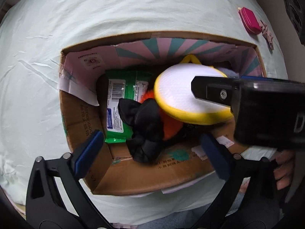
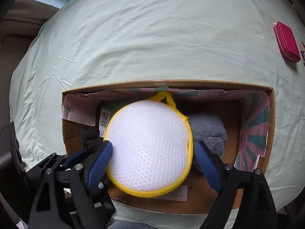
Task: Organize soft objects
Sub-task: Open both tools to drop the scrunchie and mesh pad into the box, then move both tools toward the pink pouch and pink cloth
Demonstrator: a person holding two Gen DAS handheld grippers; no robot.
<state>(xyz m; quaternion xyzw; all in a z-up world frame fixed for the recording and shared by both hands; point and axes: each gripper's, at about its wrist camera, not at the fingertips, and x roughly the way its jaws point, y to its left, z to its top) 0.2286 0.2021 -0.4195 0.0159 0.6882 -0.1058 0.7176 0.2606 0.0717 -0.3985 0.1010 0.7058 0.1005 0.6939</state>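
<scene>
An open cardboard box lies on a pale green sheet; it also shows in the right wrist view. My right gripper holds a round white mesh sponge with a yellow rim between its blue pads, above the box. The sponge also shows in the left wrist view, with the right gripper's black body over it. My left gripper is open and empty over the box's near wall. Inside lie a green wipes pack, a black cloth, an orange fuzzy item and a grey-blue plush cloth.
A pink zip pouch lies on the sheet at the far right, with a small pink clip beside it; the pouch also shows in the right wrist view. The green sheet spreads around the box.
</scene>
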